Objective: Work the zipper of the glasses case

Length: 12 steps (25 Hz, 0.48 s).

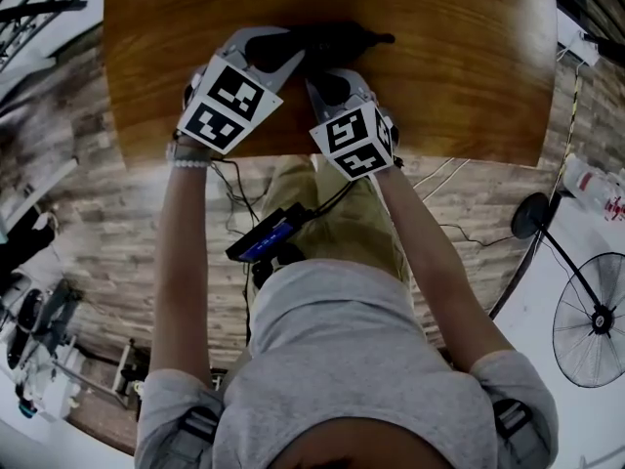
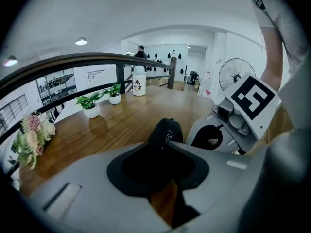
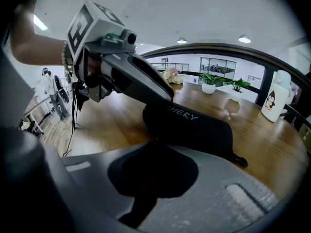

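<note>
Left gripper view: the glasses case (image 2: 168,130) is pinched at its end by the left gripper (image 2: 164,152), the right gripper (image 3: 155,154) is seen with jaws pressed together, empty, and the case is judged still zipped

It looked like a big office room. A wooden table (image 2: 146,110) held small potted plants (image 2: 90,106), flowers (image 2: 31,132) and a bottle (image 2: 139,81). A fan (image 1: 591,320) stood on the floor, and round lights (image 2: 81,41) shone overhead.
</note>
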Tool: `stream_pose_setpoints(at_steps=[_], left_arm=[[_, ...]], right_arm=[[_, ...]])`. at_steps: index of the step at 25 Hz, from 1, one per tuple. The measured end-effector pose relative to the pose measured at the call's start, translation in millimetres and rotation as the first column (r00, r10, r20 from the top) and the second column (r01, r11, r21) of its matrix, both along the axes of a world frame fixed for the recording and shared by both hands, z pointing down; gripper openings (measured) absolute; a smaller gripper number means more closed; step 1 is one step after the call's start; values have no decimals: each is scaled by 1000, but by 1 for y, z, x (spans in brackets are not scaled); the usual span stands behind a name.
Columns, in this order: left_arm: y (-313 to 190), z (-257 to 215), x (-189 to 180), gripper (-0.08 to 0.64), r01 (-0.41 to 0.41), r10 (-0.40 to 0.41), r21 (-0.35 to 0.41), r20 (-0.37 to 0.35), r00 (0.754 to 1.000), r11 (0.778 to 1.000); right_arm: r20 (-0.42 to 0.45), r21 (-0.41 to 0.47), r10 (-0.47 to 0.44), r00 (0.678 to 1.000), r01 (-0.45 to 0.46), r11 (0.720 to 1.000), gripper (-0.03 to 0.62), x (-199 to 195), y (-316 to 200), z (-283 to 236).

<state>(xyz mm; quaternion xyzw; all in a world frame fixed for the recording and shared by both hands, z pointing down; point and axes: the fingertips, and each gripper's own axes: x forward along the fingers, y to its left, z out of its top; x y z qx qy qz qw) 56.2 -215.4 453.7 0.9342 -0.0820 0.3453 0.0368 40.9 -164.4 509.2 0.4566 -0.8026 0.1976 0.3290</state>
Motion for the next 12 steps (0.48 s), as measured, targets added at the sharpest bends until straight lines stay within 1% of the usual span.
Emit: stream_pose_setpoints(at_steps=[2,7,10,12], left_arm=[[0,0,0,98,4,-4,0,-3,1000,1000],[-2,0,-2,100,24,-24,2,-8,1000,1000],[-8,-1,-4,124,80,-81,-30,-33,996,996],[-8,-4,-9,173,122,-127,-68,-68,990,990]], right_arm=[[-9,1,-7,1000,7,1000,5,-2,0,1],[4,-3,4,1000,-4,1000,9,-1,-2,1],[61,-22,-25,998,27,999,44,-5,-1,-2],[108,-16,-80,991,82,996,77,-9,5,-12]])
